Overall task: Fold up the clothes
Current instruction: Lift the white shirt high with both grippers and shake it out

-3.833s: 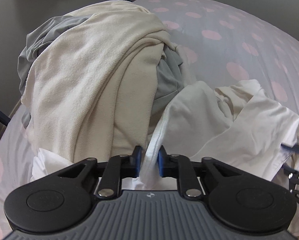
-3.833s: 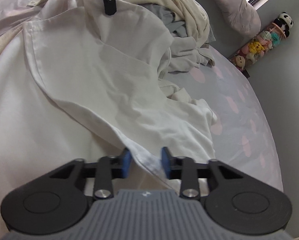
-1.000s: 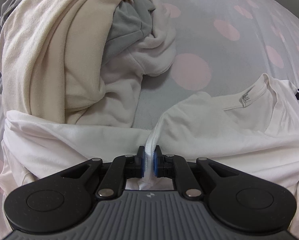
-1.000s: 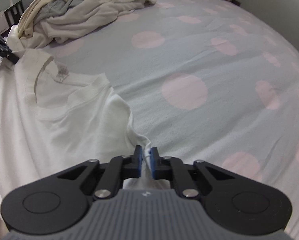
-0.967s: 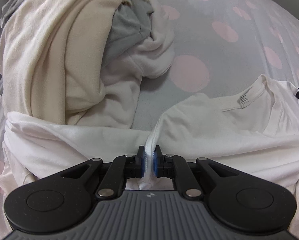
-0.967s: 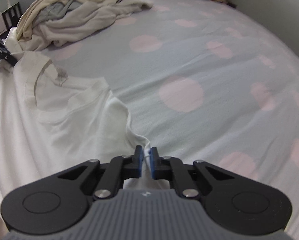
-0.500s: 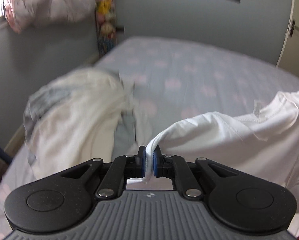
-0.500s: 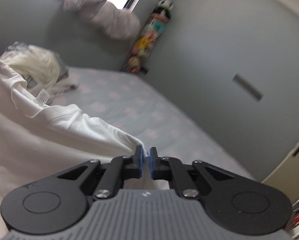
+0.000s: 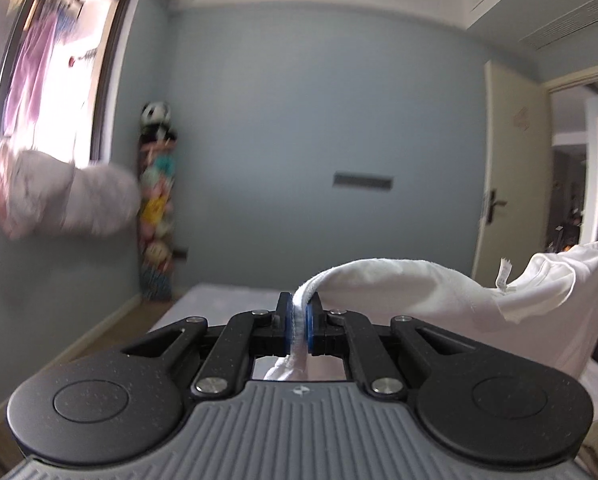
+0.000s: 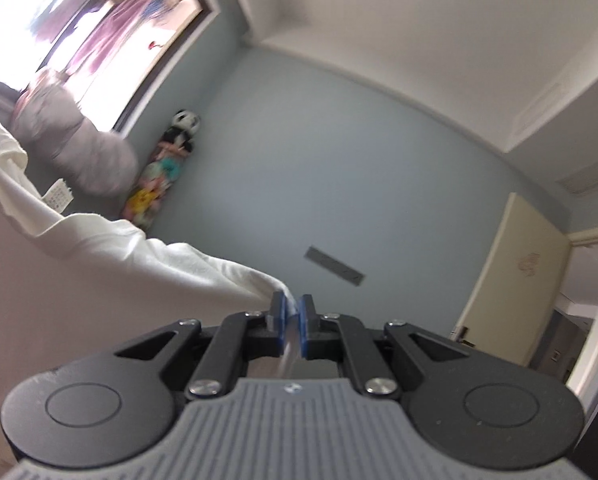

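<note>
A white T-shirt (image 9: 427,300) hangs in the air between my two grippers. My left gripper (image 9: 297,320) is shut on a bunched shoulder edge of it, and the cloth stretches off to the right, neck label (image 9: 503,276) showing. In the right wrist view the same white T-shirt (image 10: 99,264) spreads to the left, and my right gripper (image 10: 292,320) is shut on its other shoulder edge. Both cameras point up at the far wall, so the pile of clothes is hidden.
Only a strip of the bed (image 9: 227,300) shows below the left gripper. A column of plush toys (image 9: 157,208) stands in the corner beside a window with a pale quilt (image 9: 63,196) on its sill. A door (image 9: 507,184) stands open at the right.
Both grippers have risen and tilted upward, lifting the white T-shirt off the bed. The clothes pile and most of the bed have dropped out of view.
</note>
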A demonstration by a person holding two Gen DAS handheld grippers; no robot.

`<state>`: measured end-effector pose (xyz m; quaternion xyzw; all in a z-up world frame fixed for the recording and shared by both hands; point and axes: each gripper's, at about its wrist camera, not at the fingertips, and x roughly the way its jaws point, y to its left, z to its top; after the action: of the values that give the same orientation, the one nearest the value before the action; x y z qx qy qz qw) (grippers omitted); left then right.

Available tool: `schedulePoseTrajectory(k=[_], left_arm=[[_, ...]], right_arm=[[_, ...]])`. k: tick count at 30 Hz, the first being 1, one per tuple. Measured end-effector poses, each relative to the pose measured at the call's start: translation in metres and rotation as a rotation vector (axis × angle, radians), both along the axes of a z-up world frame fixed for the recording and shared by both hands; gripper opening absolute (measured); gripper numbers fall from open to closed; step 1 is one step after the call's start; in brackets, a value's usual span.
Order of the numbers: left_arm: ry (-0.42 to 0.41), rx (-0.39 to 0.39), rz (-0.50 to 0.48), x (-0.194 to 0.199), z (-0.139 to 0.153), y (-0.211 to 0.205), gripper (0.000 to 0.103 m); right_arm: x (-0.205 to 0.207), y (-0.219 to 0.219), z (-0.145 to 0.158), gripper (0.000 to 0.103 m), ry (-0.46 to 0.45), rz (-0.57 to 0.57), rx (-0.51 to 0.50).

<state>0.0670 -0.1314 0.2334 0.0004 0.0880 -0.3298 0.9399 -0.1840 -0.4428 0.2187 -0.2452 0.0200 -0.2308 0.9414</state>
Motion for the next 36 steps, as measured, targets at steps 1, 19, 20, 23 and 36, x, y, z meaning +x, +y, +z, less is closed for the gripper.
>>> schedulePoseTrajectory(k=[1,19,20,23,36], left_arm=[[-0.027,-0.015,-0.015,-0.007,0.007,-0.002,0.005],[-0.338,-0.220,-0.127,-0.103,0.074,0.009,0.005],[-0.350,-0.219,-0.131,-0.107,0.076,0.008,0.005],[-0.378,-0.217,-0.135,-0.114,0.078,0.003,0.005],[-0.260,-0.095,-0.101,-0.072,0.053,-0.088,0.005]], right_arm=[[-0.010,0.002,0.007,0.008,-0.026,-0.013,-0.001],[-0.162,0.042,0.086,0.008,-0.366,-0.077,-0.080],[-0.172,0.044,0.089,0.008,-0.376,-0.079,-0.084],[-0.182,0.041,0.090,0.008,-0.400,-0.083,-0.095],[-0.099,-0.054,0.042,0.008,-0.244,-0.092,-0.019]])
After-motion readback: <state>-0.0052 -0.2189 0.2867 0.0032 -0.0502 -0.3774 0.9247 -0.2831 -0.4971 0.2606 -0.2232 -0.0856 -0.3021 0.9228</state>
